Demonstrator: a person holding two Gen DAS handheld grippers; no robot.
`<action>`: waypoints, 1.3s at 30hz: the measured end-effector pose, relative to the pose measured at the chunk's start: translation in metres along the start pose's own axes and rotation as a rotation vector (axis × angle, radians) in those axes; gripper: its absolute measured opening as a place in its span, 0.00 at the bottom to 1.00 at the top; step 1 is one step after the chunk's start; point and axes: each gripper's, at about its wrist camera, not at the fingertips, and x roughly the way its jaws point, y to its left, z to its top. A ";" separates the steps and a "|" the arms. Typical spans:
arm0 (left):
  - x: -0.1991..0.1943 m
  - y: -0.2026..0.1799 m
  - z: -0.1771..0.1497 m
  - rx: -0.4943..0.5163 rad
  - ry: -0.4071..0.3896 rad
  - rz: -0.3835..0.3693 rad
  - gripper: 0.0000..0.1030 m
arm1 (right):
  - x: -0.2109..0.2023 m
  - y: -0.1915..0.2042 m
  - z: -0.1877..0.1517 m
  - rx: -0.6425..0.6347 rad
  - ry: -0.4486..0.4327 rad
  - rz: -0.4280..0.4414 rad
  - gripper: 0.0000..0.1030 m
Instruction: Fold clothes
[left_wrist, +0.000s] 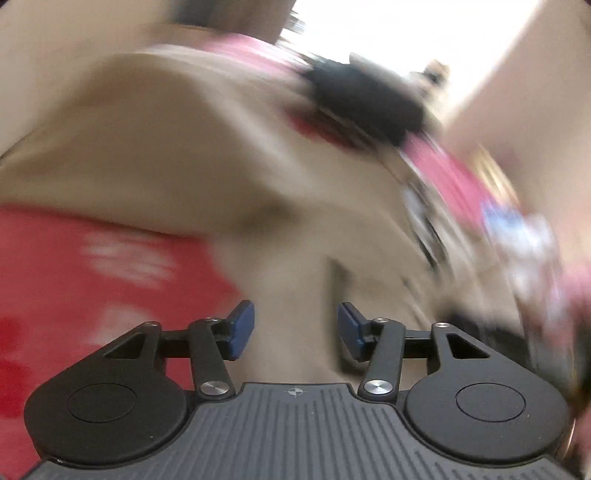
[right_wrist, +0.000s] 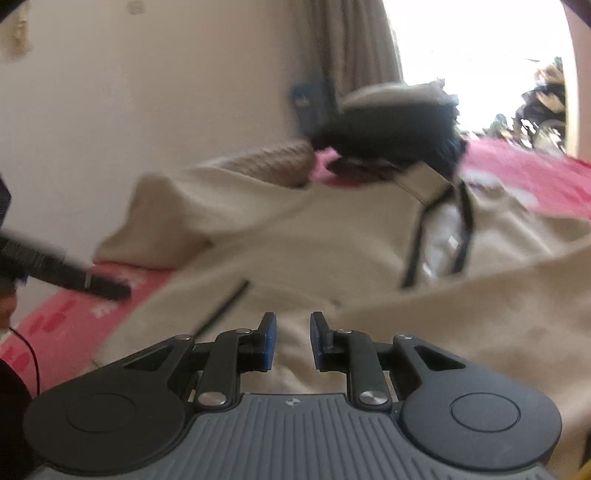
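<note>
My left gripper (left_wrist: 295, 328) hangs wide open, nothing between its blue pads (left_wrist: 242, 325), with the beige jacket (left_wrist: 166, 155) spread directly ahead of and under the fingers. The view is badly blurred. A red patterned bedcover (left_wrist: 74, 295) lies off to its left.

My right gripper (right_wrist: 293, 339) stands partly open — a narrow gap, and I see beige cloth behind it, but no fold pinched in it. The jacket's dark-trimmed zipper opening (right_wrist: 443, 243) lies ahead and to its right — a black furry hood (right_wrist: 391, 125) lies further ahead. The curtain (right_wrist: 354, 40) hangs beyond.
</note>
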 end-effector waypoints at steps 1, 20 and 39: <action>-0.004 0.024 0.008 -0.091 -0.039 0.037 0.51 | 0.009 0.001 -0.001 -0.009 0.028 0.007 0.21; 0.012 0.242 0.057 -0.820 -0.296 0.123 0.54 | 0.143 0.040 0.119 -0.125 0.117 0.022 0.25; -0.089 0.042 0.092 -0.191 -0.616 -0.036 0.07 | 0.114 -0.013 0.111 0.263 0.071 0.106 0.25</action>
